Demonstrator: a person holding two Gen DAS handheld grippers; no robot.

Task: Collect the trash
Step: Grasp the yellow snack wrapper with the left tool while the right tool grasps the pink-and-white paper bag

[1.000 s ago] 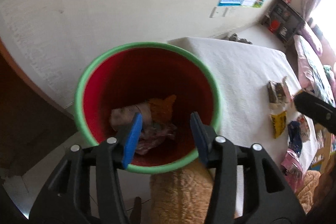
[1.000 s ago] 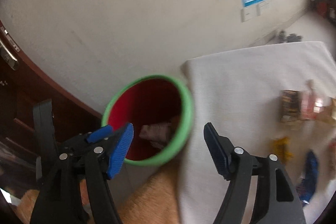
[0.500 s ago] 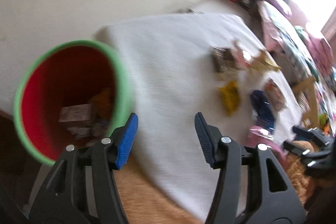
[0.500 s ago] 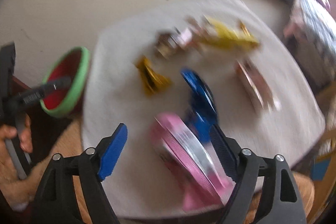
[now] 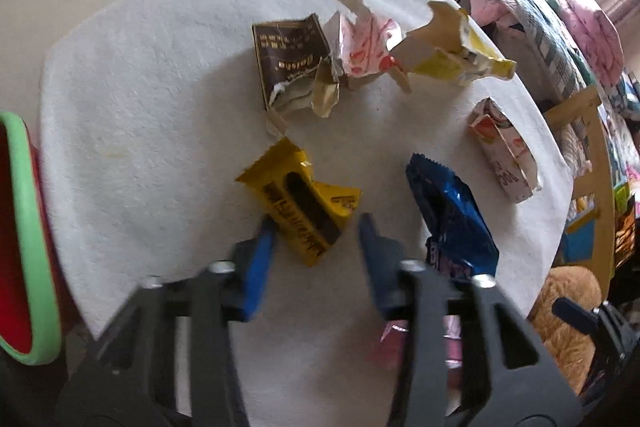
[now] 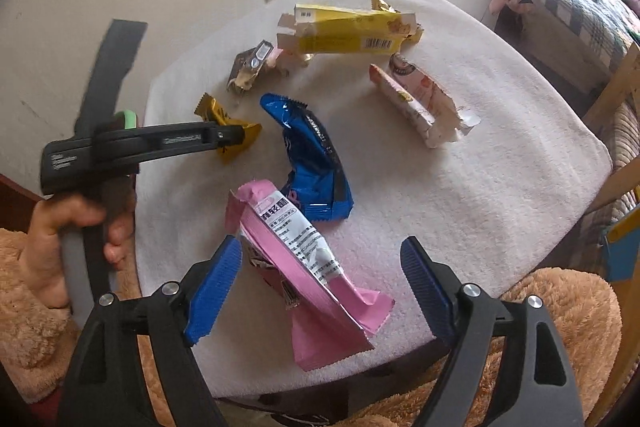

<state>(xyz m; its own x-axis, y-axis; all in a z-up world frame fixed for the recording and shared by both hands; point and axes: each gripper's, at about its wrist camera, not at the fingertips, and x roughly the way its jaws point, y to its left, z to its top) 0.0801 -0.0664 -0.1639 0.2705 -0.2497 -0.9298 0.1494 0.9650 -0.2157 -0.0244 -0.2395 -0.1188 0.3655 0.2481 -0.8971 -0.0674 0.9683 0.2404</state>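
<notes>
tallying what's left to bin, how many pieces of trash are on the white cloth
7: pink wrapper nearest, blue wrapper, small yellow wrapper, brown packet, pink-white carton beside it, yellow box, torn carton. More may hide.

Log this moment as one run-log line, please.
left gripper: closing around yellow wrapper, not yet clamped | right gripper: open over pink wrapper | bin: left of table

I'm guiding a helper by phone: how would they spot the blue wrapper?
Start at the white cloth covering the table. In its middle, amid scattered packaging, lies the blue wrapper, between the small yellow wrapper and the pink one. It is the only blue, glossy piece.
</notes>
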